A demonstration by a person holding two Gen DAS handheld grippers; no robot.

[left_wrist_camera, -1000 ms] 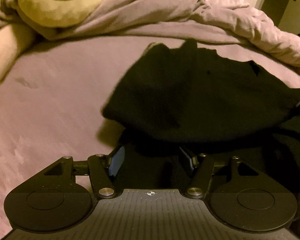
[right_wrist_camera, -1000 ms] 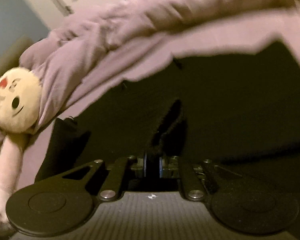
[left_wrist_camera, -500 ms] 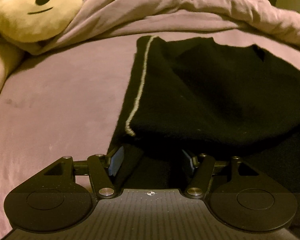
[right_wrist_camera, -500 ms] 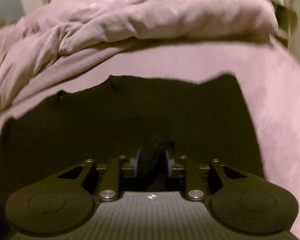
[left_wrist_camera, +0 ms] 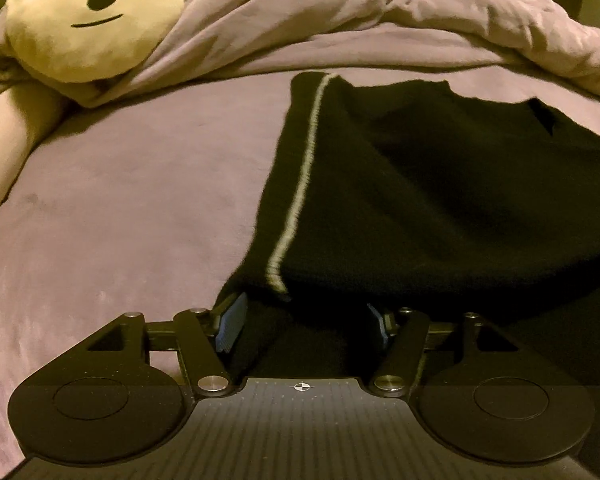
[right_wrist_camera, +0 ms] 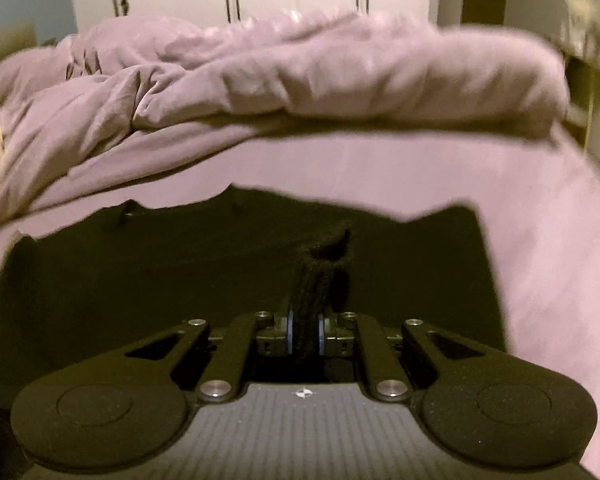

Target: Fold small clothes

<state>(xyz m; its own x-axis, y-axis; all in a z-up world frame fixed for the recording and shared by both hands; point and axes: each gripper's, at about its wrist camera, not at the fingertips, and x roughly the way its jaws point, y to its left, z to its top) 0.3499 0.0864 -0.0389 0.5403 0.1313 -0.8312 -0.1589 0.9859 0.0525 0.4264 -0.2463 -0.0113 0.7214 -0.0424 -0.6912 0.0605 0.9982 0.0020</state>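
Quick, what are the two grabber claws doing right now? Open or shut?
Left gripper: open, black garment between its pads, not pinched.
Right gripper: shut on a fold of the black garment.

The garment (left_wrist_camera: 440, 200) is plain black, with one thin pale stripe (left_wrist_camera: 302, 184) running down its left fold. The bed sheet (left_wrist_camera: 132, 208) and the rumpled duvet (left_wrist_camera: 340, 12) are mauve. The plush toy (left_wrist_camera: 92, 16) is cream-yellow with black face markings. Both grippers are black with blue pads (left_wrist_camera: 232, 322).
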